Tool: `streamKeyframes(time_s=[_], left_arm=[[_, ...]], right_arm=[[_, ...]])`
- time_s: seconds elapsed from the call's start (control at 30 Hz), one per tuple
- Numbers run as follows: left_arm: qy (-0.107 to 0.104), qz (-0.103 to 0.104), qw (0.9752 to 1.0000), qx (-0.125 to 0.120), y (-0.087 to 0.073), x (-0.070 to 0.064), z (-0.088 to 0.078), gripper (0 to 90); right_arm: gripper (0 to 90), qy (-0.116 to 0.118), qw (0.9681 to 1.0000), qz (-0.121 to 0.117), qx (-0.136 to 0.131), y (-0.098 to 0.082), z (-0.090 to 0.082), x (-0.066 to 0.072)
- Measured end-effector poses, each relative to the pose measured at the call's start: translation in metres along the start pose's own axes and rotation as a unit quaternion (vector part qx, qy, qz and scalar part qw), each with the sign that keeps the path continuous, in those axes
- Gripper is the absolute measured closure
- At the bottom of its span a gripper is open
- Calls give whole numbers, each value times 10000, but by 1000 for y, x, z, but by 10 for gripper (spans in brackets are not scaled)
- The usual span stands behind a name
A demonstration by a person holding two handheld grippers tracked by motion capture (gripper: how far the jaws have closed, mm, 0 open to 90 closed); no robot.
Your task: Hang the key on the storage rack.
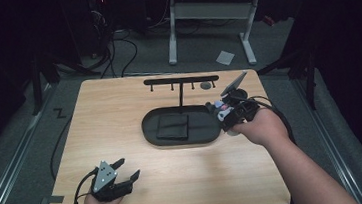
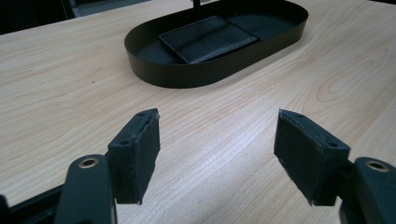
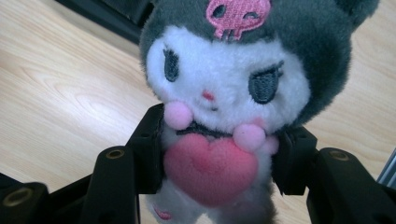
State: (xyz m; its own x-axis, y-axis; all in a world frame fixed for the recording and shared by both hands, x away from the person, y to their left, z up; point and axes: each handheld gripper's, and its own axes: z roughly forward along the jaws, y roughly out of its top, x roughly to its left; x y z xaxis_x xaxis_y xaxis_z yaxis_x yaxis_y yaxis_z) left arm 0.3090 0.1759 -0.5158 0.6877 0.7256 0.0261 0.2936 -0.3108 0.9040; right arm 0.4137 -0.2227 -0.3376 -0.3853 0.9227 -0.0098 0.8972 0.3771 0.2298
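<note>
Right claw (image 3: 217,158) is clamped on the plush toy's (image 3: 233,93) body, holding it above the surface (image 1: 120,118) near its right edge, beside the black tray (image 1: 146,128). Left claw (image 2: 217,156) rests apart near the front-left corner.

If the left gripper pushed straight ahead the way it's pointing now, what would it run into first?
Probably the near wall of the black oval tray. The left gripper is open, with bare table ahead; depth is hard to judge.

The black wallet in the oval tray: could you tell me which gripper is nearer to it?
Right. The right gripper, shut on a plush toy, hovers at the tray's right end, beside the wallet. The left gripper rests open near the table's front edge, well short of the tray.
</note>
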Motion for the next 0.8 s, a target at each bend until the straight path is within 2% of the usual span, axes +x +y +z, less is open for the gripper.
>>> streamKeyframes(time_s=[0.2, 0.23, 0.43, 0.8], left_arm=[[28, -18, 10000, 39, -3, 2, -4, 317], [45, -20, 10000, 30, -3, 3, -5, 317], [156, -93, 9998, 31, -8, 6, -14, 317], [262, -154, 9995, 39, -11, 9, -22, 317]], right_arm=[[463, 37, 10000, 35, -12, 17, -12, -1], [463, 37, 10000, -23, -51, 20, -14, -2], [463, 88, 9999, 75, -115, 32, -23, -5], [463, 205, 9994, 206, -207, 44, -25, -11]])
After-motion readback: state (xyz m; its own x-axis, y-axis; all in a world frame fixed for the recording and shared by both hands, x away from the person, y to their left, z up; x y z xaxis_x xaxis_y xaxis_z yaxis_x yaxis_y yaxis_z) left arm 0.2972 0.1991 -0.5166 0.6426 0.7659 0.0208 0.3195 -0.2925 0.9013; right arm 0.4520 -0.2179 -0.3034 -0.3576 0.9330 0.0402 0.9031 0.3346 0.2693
